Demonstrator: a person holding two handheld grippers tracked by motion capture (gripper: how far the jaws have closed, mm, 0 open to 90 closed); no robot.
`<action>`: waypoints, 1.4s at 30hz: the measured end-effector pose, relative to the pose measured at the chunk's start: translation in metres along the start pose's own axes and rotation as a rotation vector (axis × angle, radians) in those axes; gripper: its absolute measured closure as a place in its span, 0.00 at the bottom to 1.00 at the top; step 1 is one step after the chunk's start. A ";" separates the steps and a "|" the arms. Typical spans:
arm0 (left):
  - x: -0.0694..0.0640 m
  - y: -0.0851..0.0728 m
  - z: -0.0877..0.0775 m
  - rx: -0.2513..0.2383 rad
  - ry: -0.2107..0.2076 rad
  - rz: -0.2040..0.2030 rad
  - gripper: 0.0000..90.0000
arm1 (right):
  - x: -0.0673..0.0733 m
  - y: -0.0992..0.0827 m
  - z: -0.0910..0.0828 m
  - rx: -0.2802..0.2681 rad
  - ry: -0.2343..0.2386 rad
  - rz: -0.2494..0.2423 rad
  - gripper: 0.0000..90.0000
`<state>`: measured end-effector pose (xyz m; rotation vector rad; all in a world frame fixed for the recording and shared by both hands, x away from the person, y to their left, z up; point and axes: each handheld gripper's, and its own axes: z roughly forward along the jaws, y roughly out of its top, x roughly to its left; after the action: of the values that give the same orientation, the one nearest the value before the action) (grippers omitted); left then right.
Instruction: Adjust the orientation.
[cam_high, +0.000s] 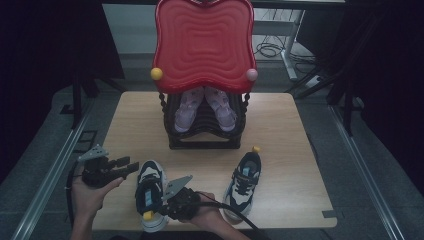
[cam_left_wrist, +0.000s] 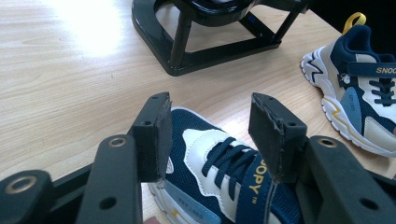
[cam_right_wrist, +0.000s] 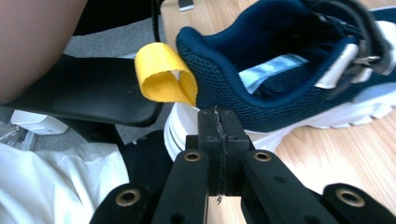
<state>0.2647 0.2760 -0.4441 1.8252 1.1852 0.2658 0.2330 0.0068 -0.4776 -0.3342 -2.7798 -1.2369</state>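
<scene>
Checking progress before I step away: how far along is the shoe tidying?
Already on the black rack under the red tray: a pink pair of sneakers. In hand: the shut right gripper sits at the heel of the near navy-and-white sneaker; the left gripper is open. Left: both navy sneakers, including the far one, remain on the wooden table.

Each hand-held gripper is black, the left hand-held gripper (cam_high: 131, 166) and the right hand-held gripper (cam_high: 161, 198) alike, with 2 blocky jaws faced in dark, rough-edged pads. The jaw links carry brass-ringed screw holes. Each is topped by a grey 3-cornered plate, a black cable trails from the right one, and the forearms are bare of sleeves.
</scene>
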 end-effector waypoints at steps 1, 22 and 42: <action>0.000 0.000 0.000 -0.001 0.001 0.000 0.54 | 0.001 0.001 0.003 -0.002 0.007 -0.002 0.99; 0.005 -0.001 -0.005 -0.012 0.006 -0.011 0.54 | -0.003 0.022 0.040 -0.062 0.057 -0.033 1.00; 0.008 -0.002 -0.006 -0.011 -0.001 -0.020 0.53 | -0.007 0.033 0.049 -0.102 0.020 -0.035 0.99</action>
<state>0.2639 0.2856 -0.4444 1.8026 1.1986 0.2597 0.2483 0.0634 -0.4882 -0.2805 -2.7237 -1.3847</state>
